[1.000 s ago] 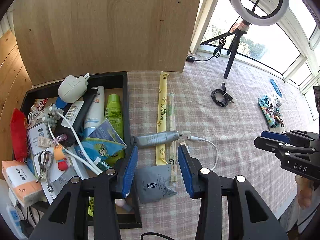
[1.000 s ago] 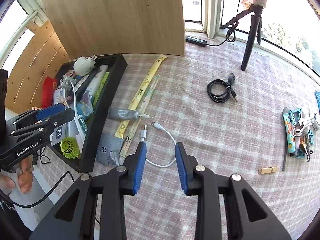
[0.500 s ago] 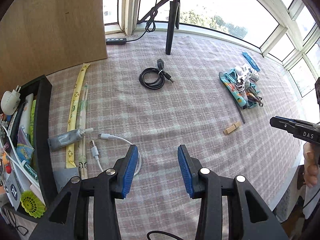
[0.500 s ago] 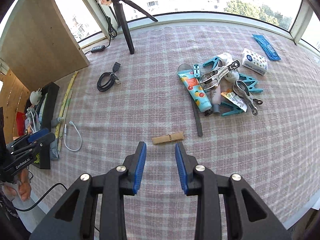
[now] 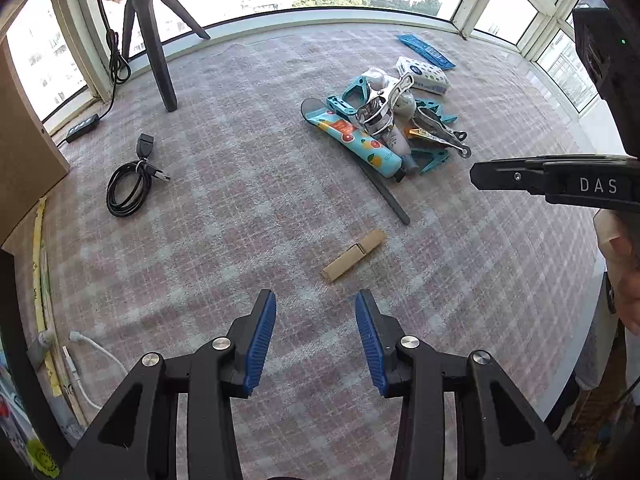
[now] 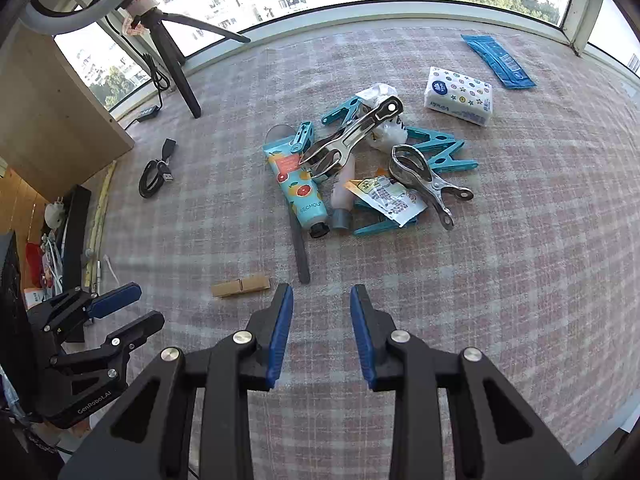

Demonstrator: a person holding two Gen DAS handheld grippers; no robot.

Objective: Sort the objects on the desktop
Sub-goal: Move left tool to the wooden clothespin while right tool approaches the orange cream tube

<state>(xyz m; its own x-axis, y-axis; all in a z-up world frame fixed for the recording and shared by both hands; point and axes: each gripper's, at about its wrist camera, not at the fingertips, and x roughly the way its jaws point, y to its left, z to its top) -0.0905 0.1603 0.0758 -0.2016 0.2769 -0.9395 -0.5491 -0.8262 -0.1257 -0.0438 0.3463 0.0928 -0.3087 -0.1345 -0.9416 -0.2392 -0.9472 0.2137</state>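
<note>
My left gripper (image 5: 315, 306) is open and empty above the checked tablecloth, just short of a wooden clothespin (image 5: 354, 255). My right gripper (image 6: 321, 295) is open and empty; the same clothespin (image 6: 240, 285) lies to its left. Ahead is a pile: a fruit-print tube (image 6: 297, 186), metal clips (image 6: 352, 138), teal clothespins (image 6: 438, 146), a pinkish tube and a printed packet (image 6: 386, 197). The pile also shows in the left wrist view (image 5: 380, 128). The black storage tray (image 6: 76, 236) with sorted items is at the far left.
A coiled black cable (image 5: 130, 186) lies at the left. A tripod leg (image 5: 160, 64) stands at the back left by a wooden board (image 6: 52, 120). A tissue pack (image 6: 459, 96) and blue sachet (image 6: 498, 62) lie behind the pile. A white cable (image 5: 94, 354) lies near the tray.
Both grippers have swung right, away from the tray and the white cable, toward the clothespin and the pile. Both stayed open and empty.
</note>
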